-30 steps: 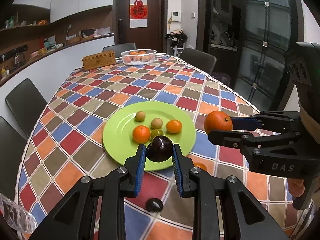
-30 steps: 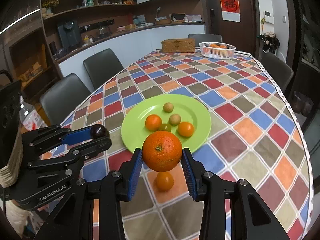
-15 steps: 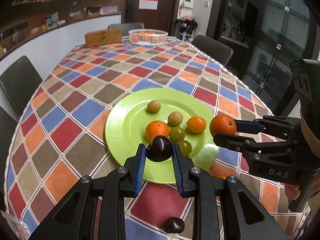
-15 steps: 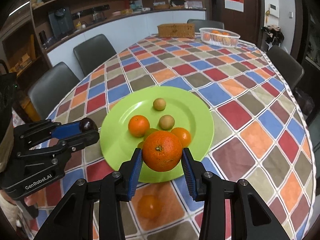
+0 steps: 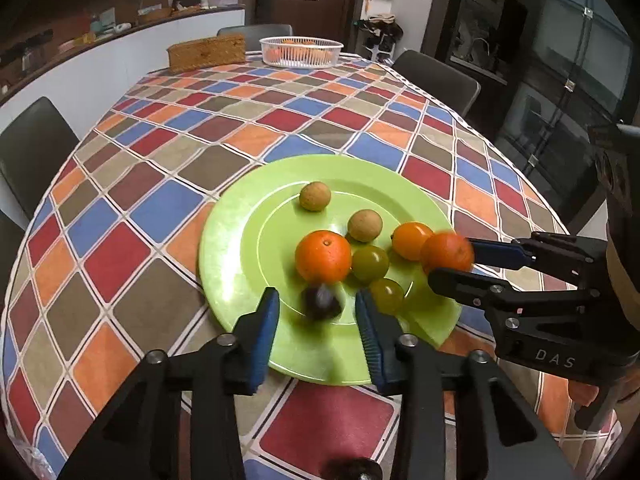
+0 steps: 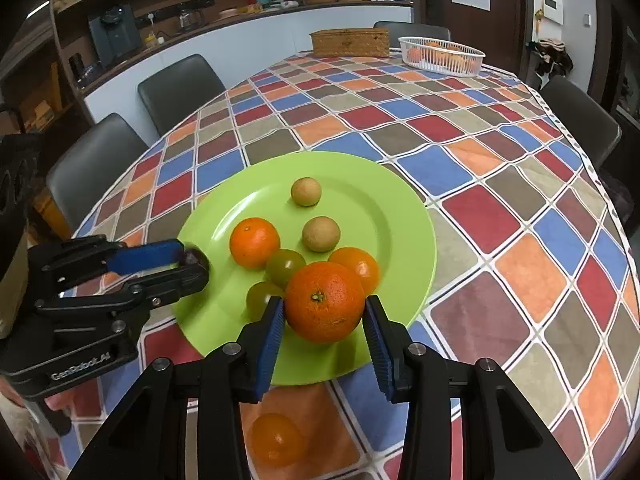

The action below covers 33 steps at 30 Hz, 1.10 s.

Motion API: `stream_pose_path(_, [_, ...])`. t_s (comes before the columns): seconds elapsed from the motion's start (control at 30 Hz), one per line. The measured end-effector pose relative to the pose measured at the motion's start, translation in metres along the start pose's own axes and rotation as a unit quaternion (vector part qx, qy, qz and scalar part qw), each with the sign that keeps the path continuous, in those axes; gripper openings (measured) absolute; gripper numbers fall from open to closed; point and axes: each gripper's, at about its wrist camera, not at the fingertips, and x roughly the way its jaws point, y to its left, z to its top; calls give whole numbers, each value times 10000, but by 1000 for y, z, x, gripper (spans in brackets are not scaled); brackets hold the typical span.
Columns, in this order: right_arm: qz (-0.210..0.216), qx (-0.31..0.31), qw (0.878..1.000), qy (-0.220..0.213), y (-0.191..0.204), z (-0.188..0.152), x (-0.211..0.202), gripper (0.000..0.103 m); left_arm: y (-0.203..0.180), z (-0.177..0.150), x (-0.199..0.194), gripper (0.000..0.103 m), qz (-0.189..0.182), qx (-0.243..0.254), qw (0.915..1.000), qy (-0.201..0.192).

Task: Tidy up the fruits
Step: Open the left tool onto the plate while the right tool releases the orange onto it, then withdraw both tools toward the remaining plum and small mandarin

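Observation:
A green plate holds several small fruits: oranges, green grapes and tan round ones. My left gripper is open over the plate's near edge; a dark plum, blurred, lies loose between its blue pads, touching neither. In the right wrist view the left gripper shows at the plate's left rim. My right gripper is shut on a big orange, held over the plate's near right edge.
A small orange lies on the checked tablecloth below the right gripper. A second dark fruit lies on the cloth under the left gripper. A white basket of oranges and a wicker box stand at the far end. Chairs surround the table.
My left gripper has opened and let go of the dark plum, which has dropped onto the plate. Both grippers have moved forward and down over the plate; the right still holds the orange.

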Motion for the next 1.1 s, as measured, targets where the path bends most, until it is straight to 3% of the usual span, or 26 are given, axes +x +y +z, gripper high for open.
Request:
stream_pose_path(0.33, [-20,-73,9997,-247,6,-5,-27,43,-11,-6,-41,42,476,243,9981,-311])
stream_pose_path(0.6, [-28,-285,9974,-666,24,-16,-73,48,-23,-16,-81,45,485,186,9972,-542])
stream_pose_path(0.77, [5,-339,9960,-827,33,-24,-95,48,-31,-26,-108,52,504,113,9959,-742])
stream_pose_path(1.1, [37,-256,9958,-876,41,-49,-109,48,-39,-56,-125,58,626,49,9948,-803])
